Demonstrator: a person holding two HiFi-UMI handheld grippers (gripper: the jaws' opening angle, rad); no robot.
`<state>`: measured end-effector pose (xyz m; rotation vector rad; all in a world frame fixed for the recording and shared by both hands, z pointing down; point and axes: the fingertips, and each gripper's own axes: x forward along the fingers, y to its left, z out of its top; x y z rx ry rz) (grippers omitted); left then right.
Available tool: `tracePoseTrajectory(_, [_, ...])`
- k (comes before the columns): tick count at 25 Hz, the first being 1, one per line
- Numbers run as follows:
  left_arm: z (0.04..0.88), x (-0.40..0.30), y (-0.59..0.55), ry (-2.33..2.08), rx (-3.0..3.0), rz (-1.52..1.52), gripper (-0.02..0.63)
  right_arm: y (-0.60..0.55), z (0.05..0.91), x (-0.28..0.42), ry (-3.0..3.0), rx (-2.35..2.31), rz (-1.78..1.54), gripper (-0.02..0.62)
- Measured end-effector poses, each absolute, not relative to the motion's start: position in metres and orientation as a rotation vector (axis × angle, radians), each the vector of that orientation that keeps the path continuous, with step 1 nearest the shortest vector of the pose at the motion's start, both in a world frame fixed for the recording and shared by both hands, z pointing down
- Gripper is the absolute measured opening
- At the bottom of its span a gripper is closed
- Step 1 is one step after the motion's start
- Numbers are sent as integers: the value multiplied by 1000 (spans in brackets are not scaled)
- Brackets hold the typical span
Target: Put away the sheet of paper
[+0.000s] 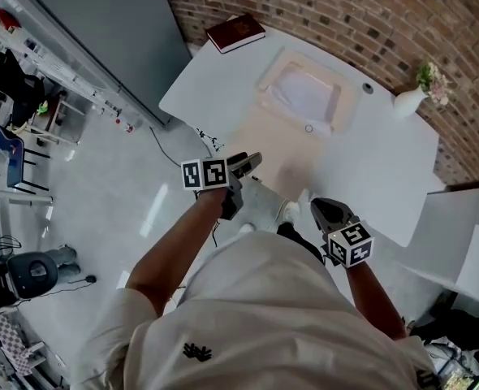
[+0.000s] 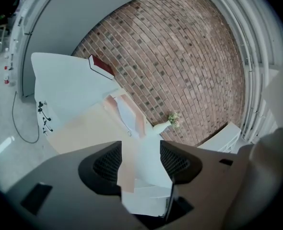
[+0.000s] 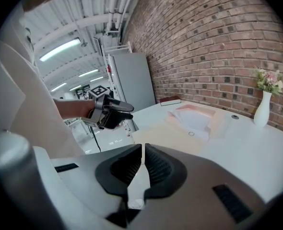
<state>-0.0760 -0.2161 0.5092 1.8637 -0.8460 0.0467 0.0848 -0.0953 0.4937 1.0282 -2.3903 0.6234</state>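
Head view: the person stands at the near edge of a white surface [image 1: 386, 161]. The sheet of paper [image 1: 304, 96] lies at 12 o'clock, well ahead of both tools, in a shallow beige tray [image 1: 347, 96] at the far end of a beige mat [image 1: 276, 149]. A red book [image 1: 235, 32] sits at 11 o'clock and a white vase of flowers [image 1: 410, 100] at 2 o'clock. The left gripper [image 1: 248, 165] and right gripper [image 1: 325, 211] hover at the near edge, touching nothing.

Left gripper view: the left gripper [image 2: 140, 159] has its jaws wide apart with only the surface showing between them. The paper [image 2: 127, 114] lies ahead at 12 o'clock.

Right gripper view: the right gripper [image 3: 142, 164] has its jaws drawn together to a thin slit, holding nothing. The sheet [image 3: 196, 120] is at 1 o'clock and looks slightly rumpled, not flat.

I judge the sheet light, limp and easy to crease or tear. A raised edge or corner near the tray rim looks the best place to pinch it, gently.
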Motion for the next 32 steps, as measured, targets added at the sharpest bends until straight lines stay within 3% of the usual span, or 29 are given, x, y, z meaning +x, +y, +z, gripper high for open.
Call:
tracePoseTrajectory(6, [504, -107, -164, -796, 1907, 53, 208, -62, 494, 56, -2381, 1104, 612, 41])
tracePoseTrajectory(12, [498, -123, -118, -728, 1947, 59, 60, -33, 491, 39, -2358, 1124, 608, 38])
tracePoseTrajectory(14, [494, -124, -106, -688, 1965, 57, 38, -29, 488, 36, -2356, 1133, 606, 35])
tracePoseTrajectory(32, [493, -121, -62, -551, 2072, 93, 26, 5, 484, 21, -2346, 1157, 603, 34])
